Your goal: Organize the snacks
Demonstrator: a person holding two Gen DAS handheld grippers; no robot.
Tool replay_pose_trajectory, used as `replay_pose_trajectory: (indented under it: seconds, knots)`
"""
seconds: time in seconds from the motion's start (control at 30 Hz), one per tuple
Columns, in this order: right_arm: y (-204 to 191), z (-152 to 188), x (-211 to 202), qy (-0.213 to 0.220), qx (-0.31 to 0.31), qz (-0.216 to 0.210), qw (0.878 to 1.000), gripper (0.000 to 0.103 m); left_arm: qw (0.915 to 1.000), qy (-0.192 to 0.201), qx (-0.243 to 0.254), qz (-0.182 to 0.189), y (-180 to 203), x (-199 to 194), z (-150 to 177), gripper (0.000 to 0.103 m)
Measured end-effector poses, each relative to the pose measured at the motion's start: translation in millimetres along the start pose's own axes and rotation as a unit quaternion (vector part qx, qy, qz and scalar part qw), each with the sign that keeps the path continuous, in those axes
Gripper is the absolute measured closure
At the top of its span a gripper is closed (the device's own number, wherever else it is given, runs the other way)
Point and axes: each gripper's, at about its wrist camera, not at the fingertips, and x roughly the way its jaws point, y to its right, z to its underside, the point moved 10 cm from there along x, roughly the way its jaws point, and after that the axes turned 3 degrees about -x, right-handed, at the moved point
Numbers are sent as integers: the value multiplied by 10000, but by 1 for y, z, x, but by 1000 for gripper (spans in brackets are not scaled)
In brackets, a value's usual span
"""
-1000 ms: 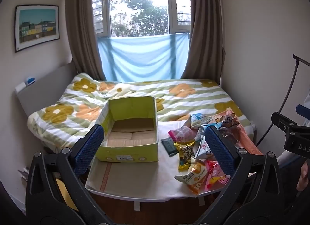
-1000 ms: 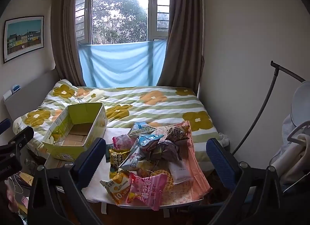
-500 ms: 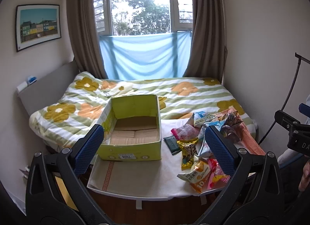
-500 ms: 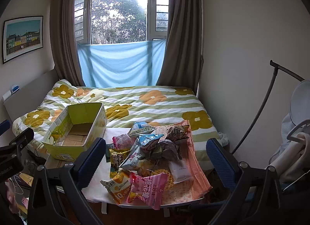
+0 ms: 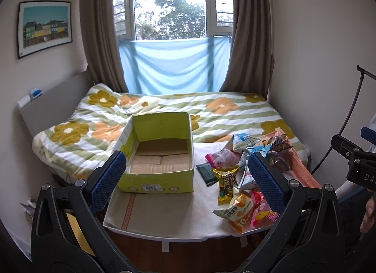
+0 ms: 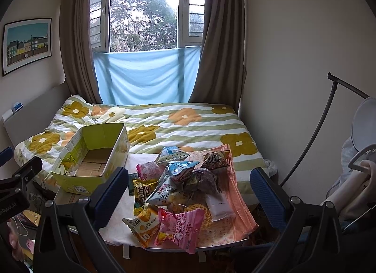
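An open yellow-green cardboard box [image 5: 159,155] [image 6: 94,157] stands empty on the left of a small white table [image 5: 164,209] [image 6: 117,221] at the foot of the bed. A heap of snack packets [image 5: 244,174] [image 6: 178,186] lies on the table's right side, with a pink packet [image 6: 181,228] and an orange-white one [image 5: 239,211] nearest the front edge. My left gripper [image 5: 186,180] hangs open in front of the table, short of the box. Before the snack heap, my right gripper [image 6: 189,191] is open and holds nothing.
A bed with a flowered striped duvet [image 5: 211,117] fills the room behind the table. A peach cloth [image 6: 237,202] lies under the snacks at the table's right edge. A curved black stand [image 6: 324,117] and hanging clothes [image 6: 359,190] are at the right wall.
Both views have shifted very slightly; the table and box sit a touch further right in the left wrist view. Both grippers stay open and nothing on the table has moved.
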Motion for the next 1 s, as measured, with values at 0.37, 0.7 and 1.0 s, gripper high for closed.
replay_pose_trajectory:
  seconds: [0.37, 0.7, 1.0]
  knots:
    - [-4, 2, 2, -21, 4, -4, 10000, 0, 10000, -10, 5, 2, -2, 0, -1, 0]
    - [-4, 2, 4, -30, 0, -3, 10000, 0, 10000, -34, 16, 14, -2, 1, 1, 0]
    - [-6, 5, 2, -53, -4, 27, 10000, 0, 10000, -32, 17, 15, -1, 2, 1, 0]
